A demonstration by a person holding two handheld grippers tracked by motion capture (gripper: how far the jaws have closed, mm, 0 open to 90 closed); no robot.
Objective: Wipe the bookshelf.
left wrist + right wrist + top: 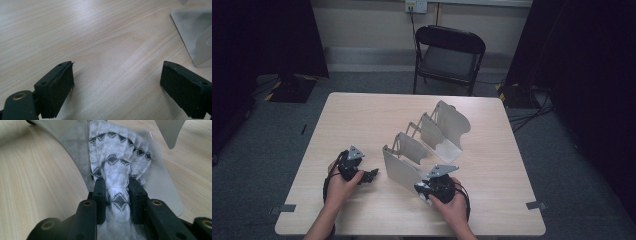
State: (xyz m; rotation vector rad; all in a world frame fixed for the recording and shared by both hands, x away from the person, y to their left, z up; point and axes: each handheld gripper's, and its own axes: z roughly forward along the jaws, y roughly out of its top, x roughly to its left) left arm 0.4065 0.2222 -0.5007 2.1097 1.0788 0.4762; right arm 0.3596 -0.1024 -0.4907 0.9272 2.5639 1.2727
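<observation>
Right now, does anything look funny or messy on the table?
Nothing is spilled or broken. One thing stands out: the white cloth with black zigzags is scrunched between the right gripper jaws, bunched against the metal rack, not lying flat.

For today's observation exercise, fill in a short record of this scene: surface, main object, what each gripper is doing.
surface: pale wooden table
main object: grey metal rack with upright dividers
left gripper: jaws wide apart over bare wood, holding nothing
right gripper: jaws around a white cloth with black zigzag pattern, at the rack's near slot
behind table: black folding chair
</observation>
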